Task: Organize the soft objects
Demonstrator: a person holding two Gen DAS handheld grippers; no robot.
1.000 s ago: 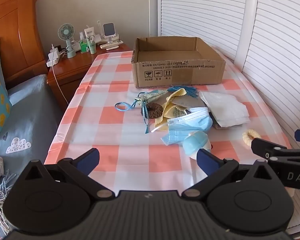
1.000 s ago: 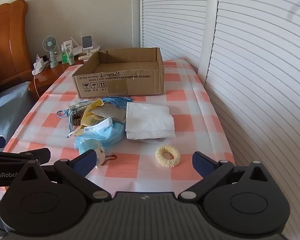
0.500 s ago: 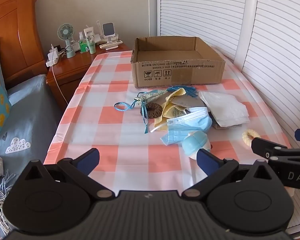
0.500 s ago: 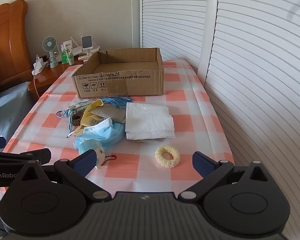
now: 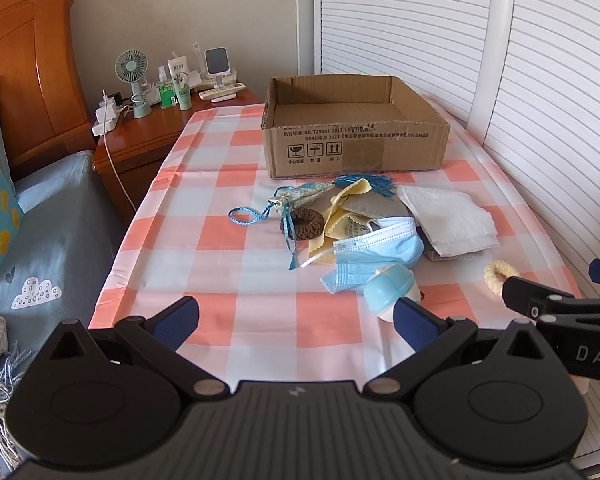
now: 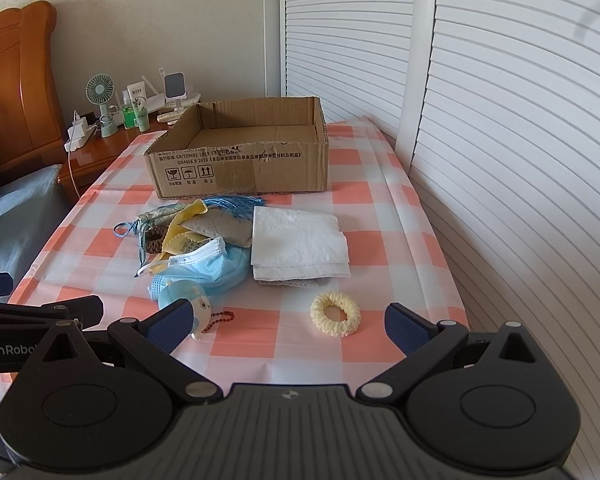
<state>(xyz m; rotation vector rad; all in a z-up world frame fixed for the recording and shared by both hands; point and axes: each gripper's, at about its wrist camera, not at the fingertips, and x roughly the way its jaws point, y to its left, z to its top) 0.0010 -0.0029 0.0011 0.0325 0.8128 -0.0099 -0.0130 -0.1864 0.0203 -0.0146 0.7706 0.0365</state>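
Observation:
A pile of soft things lies mid-table: a blue face mask [image 5: 376, 248] [image 6: 204, 266], a yellow cloth [image 5: 346, 216], a brown scrunchie [image 5: 306, 222], a blue tasselled pouch [image 5: 304, 194], folded white tissues [image 5: 448, 216] [image 6: 298, 242] and a pale blue plush keychain [image 5: 388, 288] [image 6: 184, 300]. A cream scrunchie [image 6: 335, 314] [image 5: 498, 276] lies apart at the near right. An open cardboard box [image 5: 354, 124] [image 6: 240, 152] stands behind them. My left gripper [image 5: 296, 318] and right gripper [image 6: 288, 324] hover open over the table's near edge, holding nothing.
The table wears a pink and white checked cloth [image 5: 220, 240]. White louvred doors [image 6: 500, 120] run close along the right side. To the left are a bed [image 5: 28, 240] and a wooden nightstand [image 5: 140, 140] with a small fan, bottles and a charger.
Both grippers have drifted very slightly; the views are almost the same. Nothing on the table has moved and both grippers stay open.

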